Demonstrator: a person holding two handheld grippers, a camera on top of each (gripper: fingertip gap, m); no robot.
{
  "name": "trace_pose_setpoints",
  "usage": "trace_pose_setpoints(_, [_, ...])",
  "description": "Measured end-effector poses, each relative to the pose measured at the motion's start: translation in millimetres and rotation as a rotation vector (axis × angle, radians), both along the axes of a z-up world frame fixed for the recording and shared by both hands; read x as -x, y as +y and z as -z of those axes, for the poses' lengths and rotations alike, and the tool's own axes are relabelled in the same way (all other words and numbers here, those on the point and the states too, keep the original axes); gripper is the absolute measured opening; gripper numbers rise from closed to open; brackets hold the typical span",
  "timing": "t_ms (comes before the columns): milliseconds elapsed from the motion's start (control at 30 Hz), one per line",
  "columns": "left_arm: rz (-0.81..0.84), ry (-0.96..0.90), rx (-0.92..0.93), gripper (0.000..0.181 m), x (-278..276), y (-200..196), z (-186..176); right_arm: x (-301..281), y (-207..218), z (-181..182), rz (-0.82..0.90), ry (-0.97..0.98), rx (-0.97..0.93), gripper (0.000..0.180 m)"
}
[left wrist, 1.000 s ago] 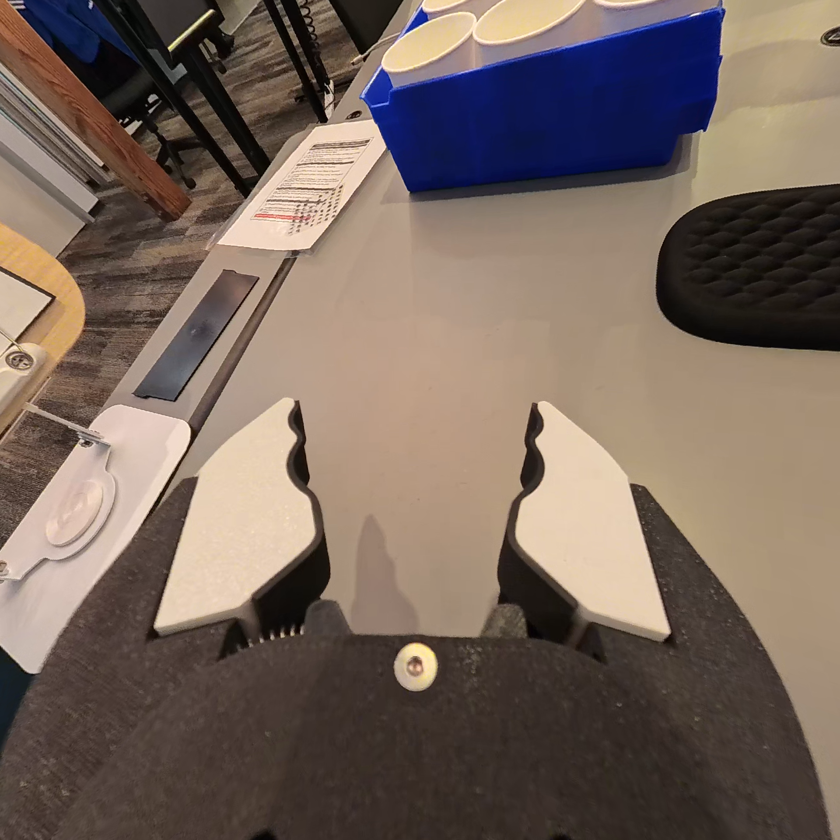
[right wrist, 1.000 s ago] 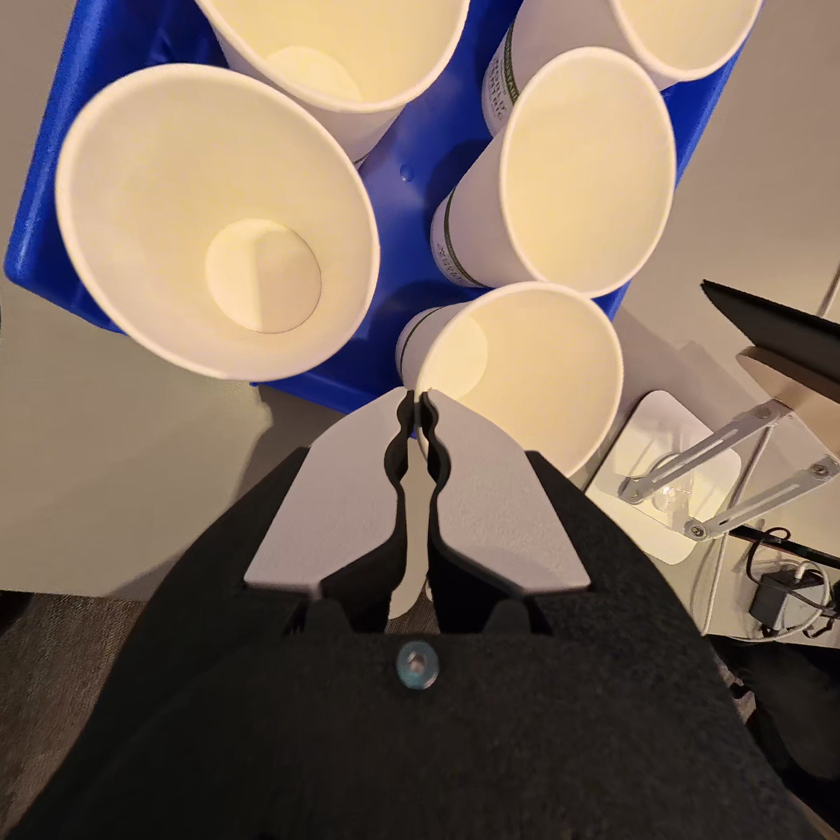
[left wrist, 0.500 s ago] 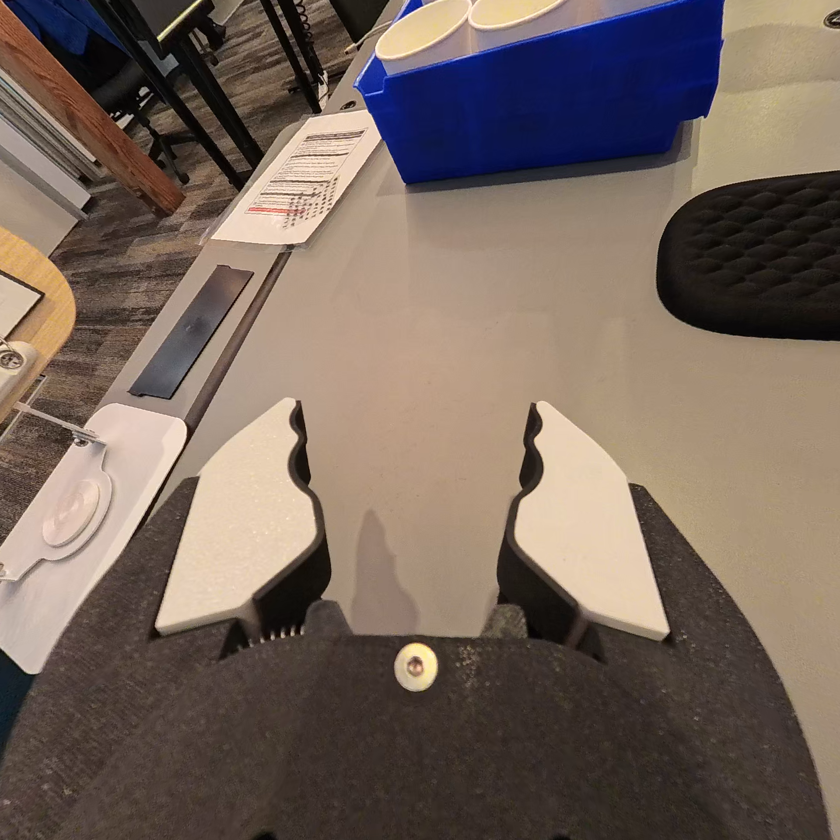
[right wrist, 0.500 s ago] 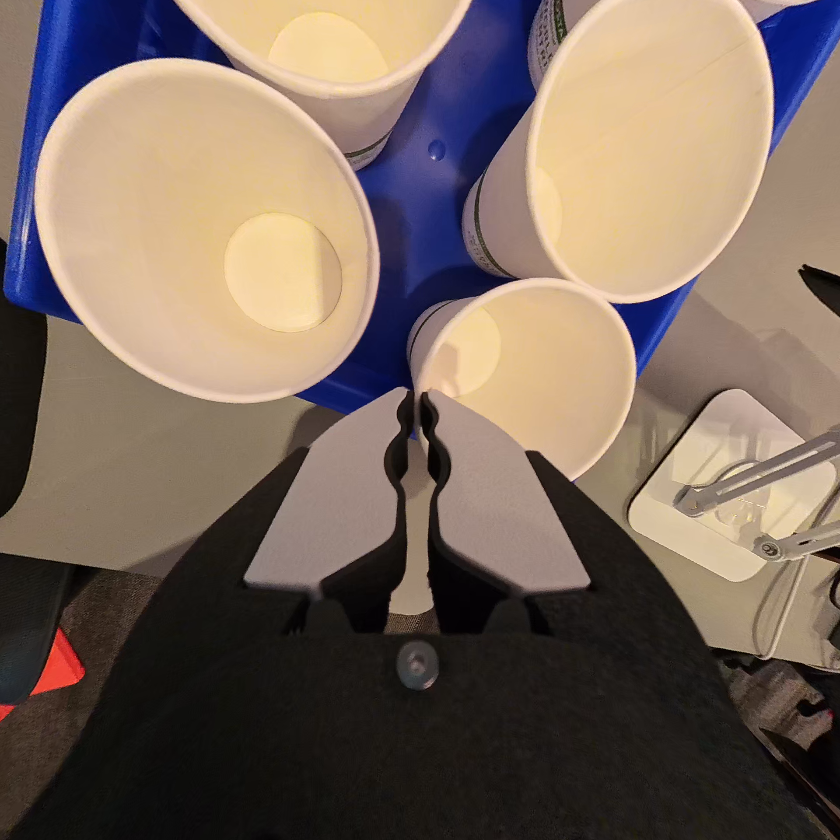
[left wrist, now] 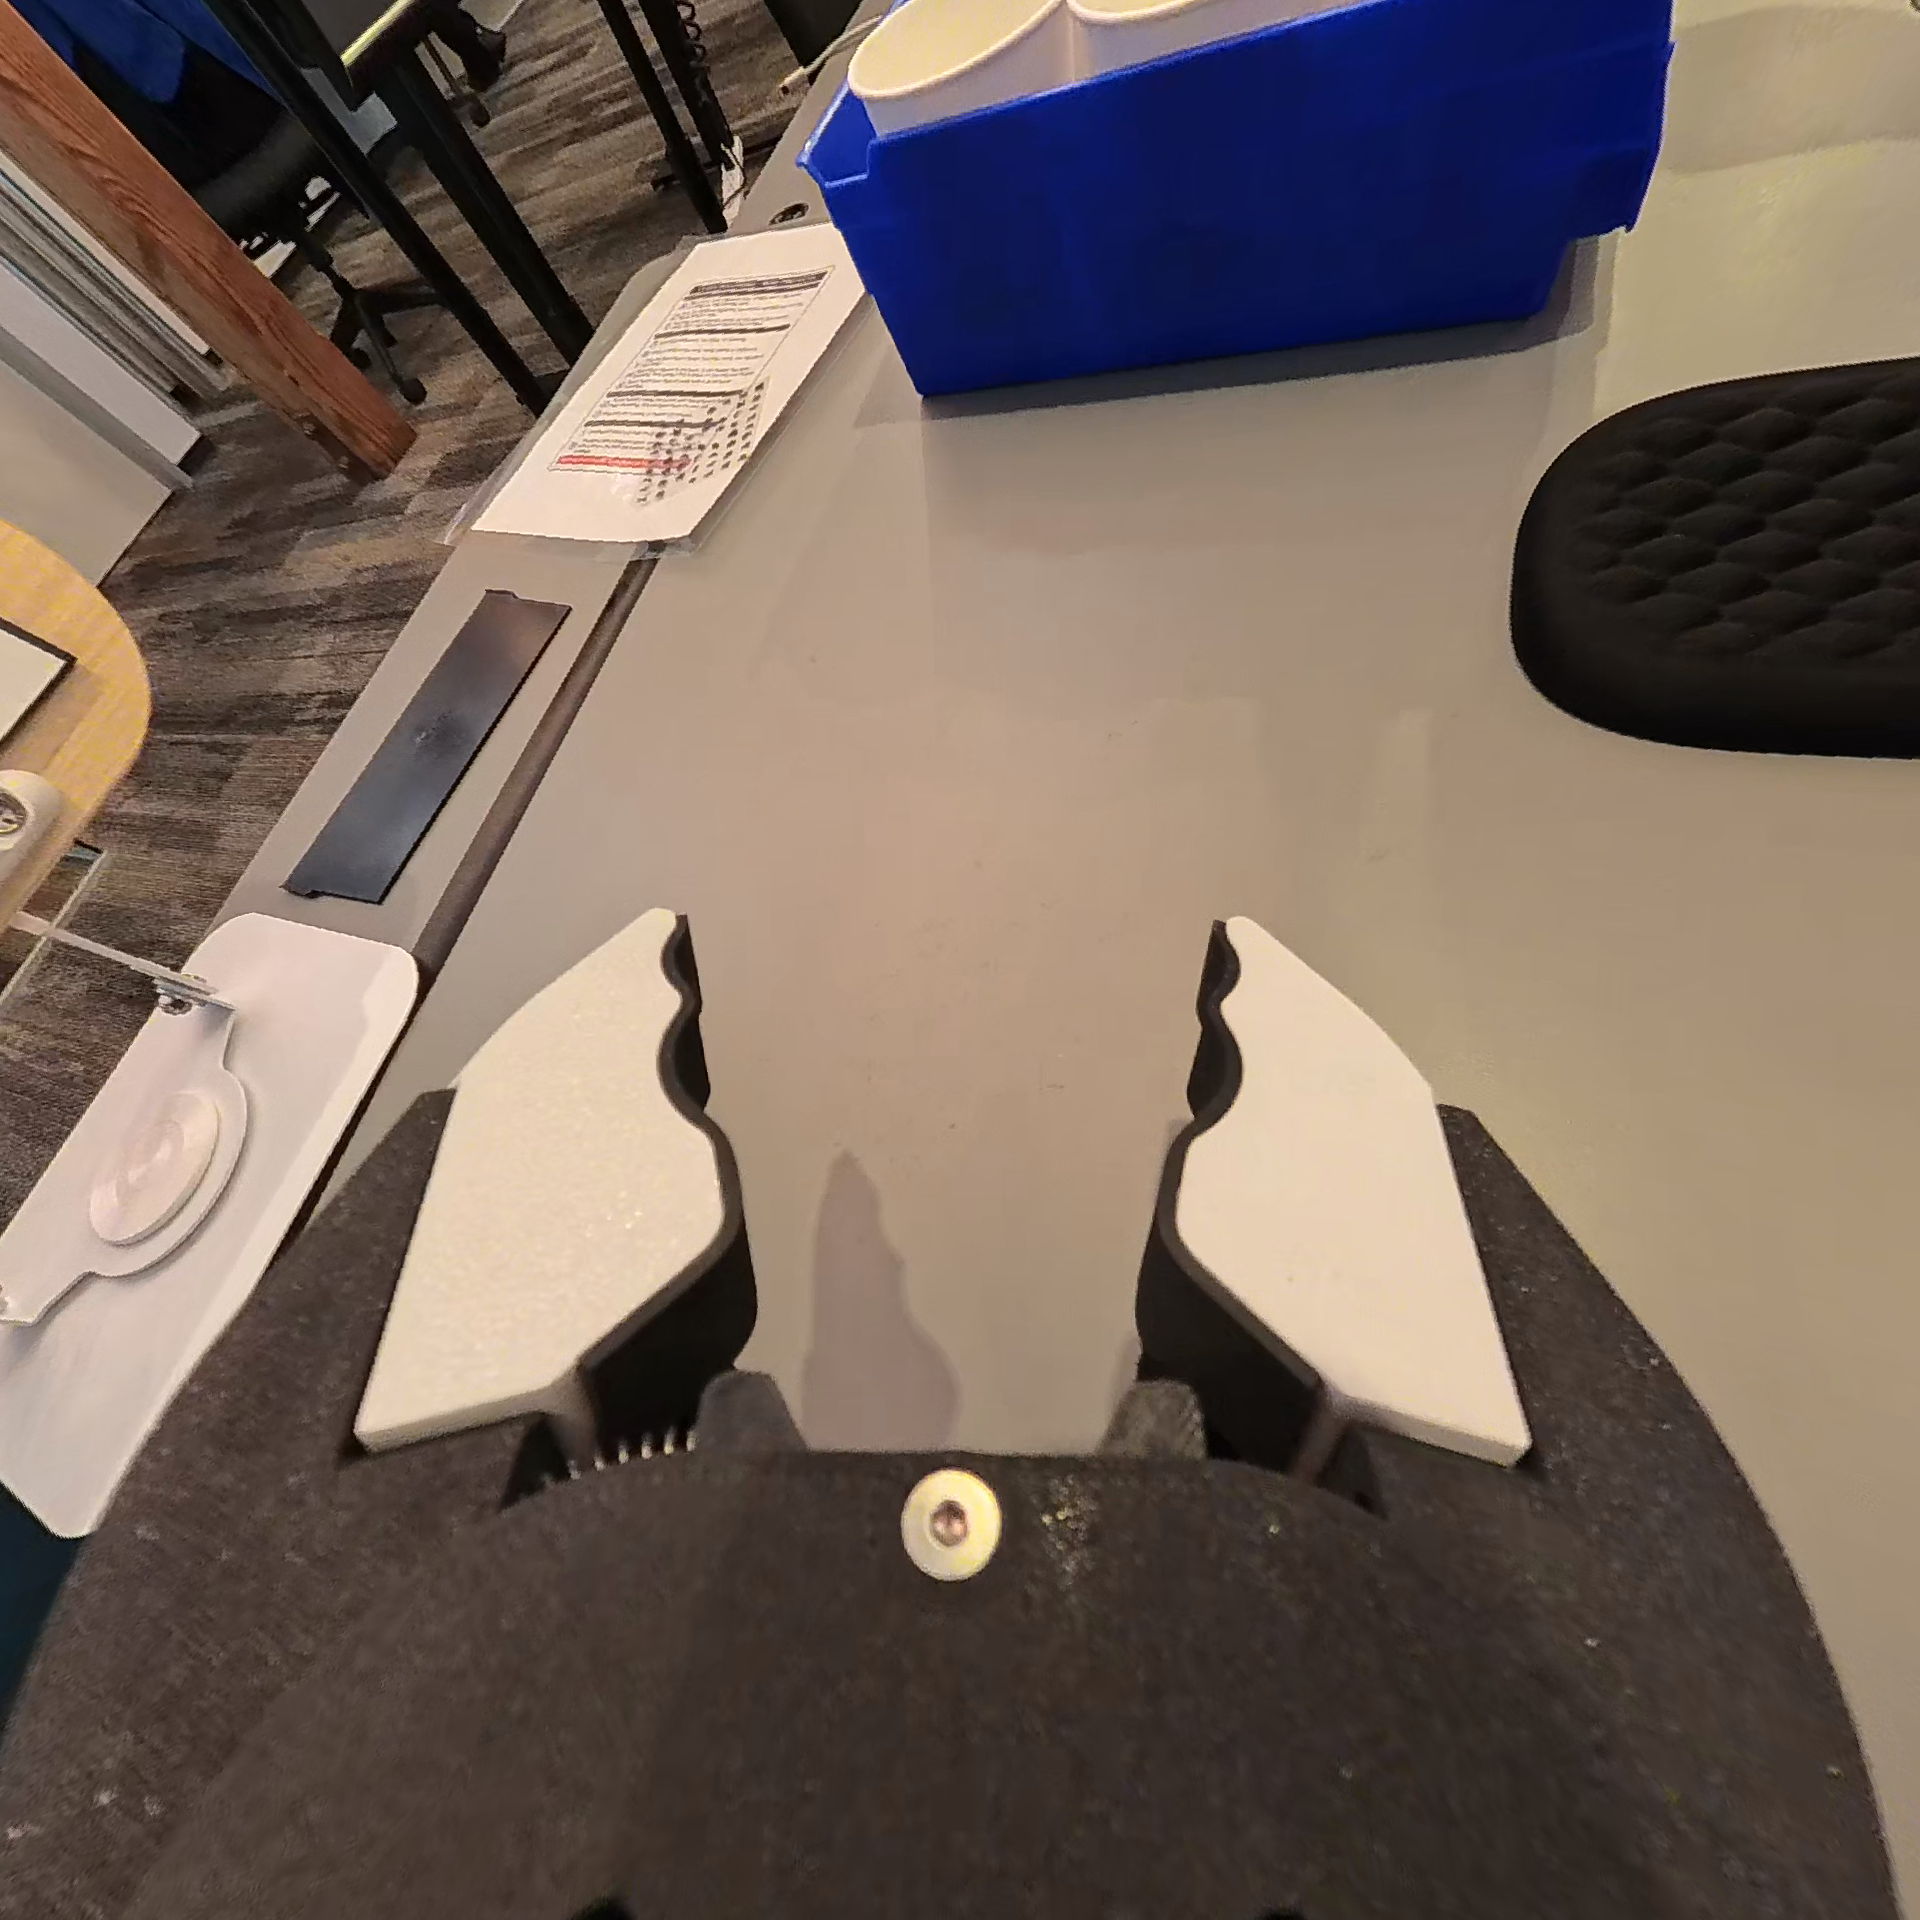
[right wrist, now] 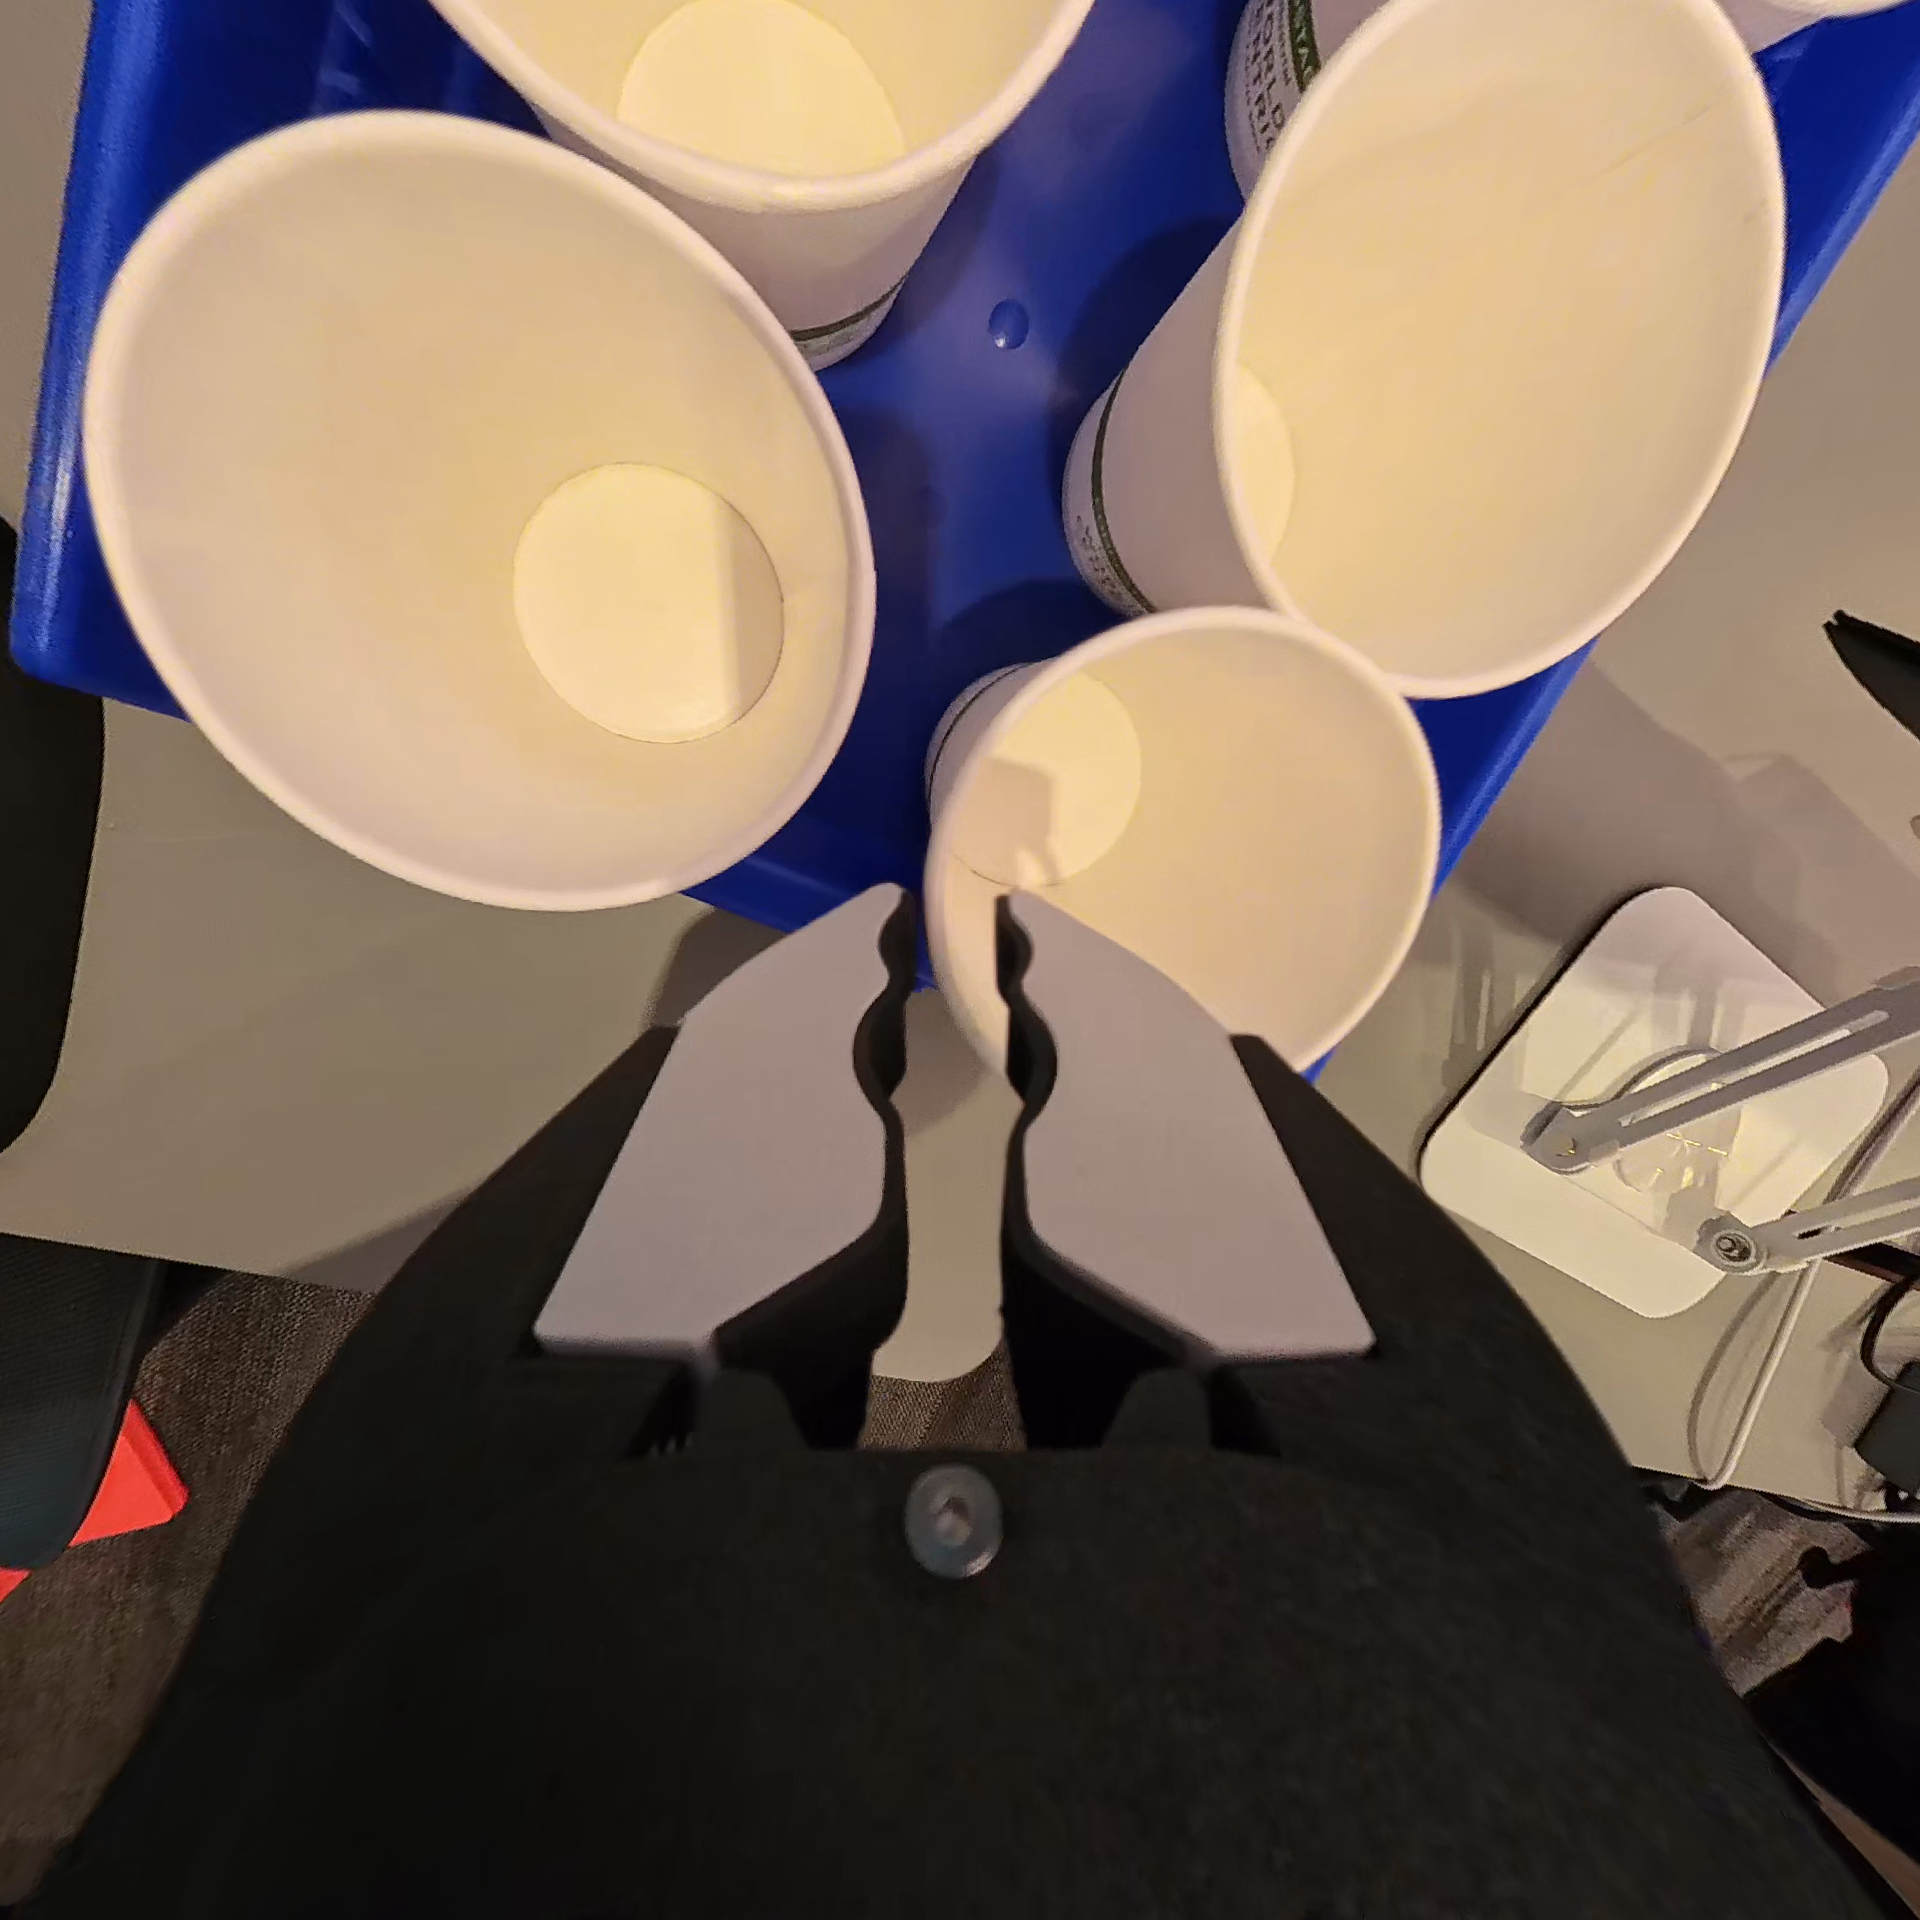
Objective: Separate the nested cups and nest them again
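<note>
Looking straight down from the right wrist view, the right gripper (right wrist: 951, 920) hangs above the near edge of a blue bin (right wrist: 966, 416) that holds several white paper cups. Its fingers straddle the rim of the nearest, smallest cup (right wrist: 1226, 831), one finger outside the wall and the other inside; a narrow gap shows on either side of the wall, so the grasp reads as loosened rather than clamped. A large cup (right wrist: 457, 499) stands to the left in the bin, another (right wrist: 1507, 332) to the far right, and a fourth (right wrist: 769, 94) at the far edge. A white lamp base (right wrist: 1558, 1164) sits on the table to the right.

In the left wrist view, the left gripper (left wrist: 951, 940) is spread wide and empty over bare grey table (left wrist: 1039, 675), well apart from the blue bin (left wrist: 1226, 218) at the far end. A printed sheet (left wrist: 675, 405) lies far left, a black padded mat (left wrist: 1745, 561) to the right.
</note>
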State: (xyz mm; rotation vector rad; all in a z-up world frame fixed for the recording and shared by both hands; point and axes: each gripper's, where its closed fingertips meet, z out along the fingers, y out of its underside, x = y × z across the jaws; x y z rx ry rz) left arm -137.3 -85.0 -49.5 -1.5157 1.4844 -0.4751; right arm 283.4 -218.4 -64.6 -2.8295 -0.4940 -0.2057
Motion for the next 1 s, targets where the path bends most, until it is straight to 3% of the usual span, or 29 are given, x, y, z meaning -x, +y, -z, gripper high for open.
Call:
trace_pose_setpoints(200, [-0.004,-0.005,-0.002,0.091,0.0,0.8,0.1,10.6,3.4,-38.5,-0.036,0.06,-0.152,0.019])
trace_pose_setpoints(333, [-0.012,-0.003,-0.002,0.091,-0.4,3.7,3.9,-19.2,13.3,-78.4,0.062,0.052,-0.335,0.019])
trace_pose_setpoints(633, [-0.038,0.04,0.02,0.091,2.4,12.9,22.4,-55.3,2.6,-36.7,0.254,0.07,-0.17,0.015])
trace_pose_setpoints(833, [-0.037,0.034,0.023,0.088,2.3,13.6,21.5,-11.9,-7.0,-39.1,-0.144,-0.025,-0.282,0.014])
trace_pose_setpoints(1000, [-0.039,0.042,0.022,0.089,2.7,14.0,23.5,-5.3,-12.7,-37.6,-0.2,0.007,-0.309,0.017])
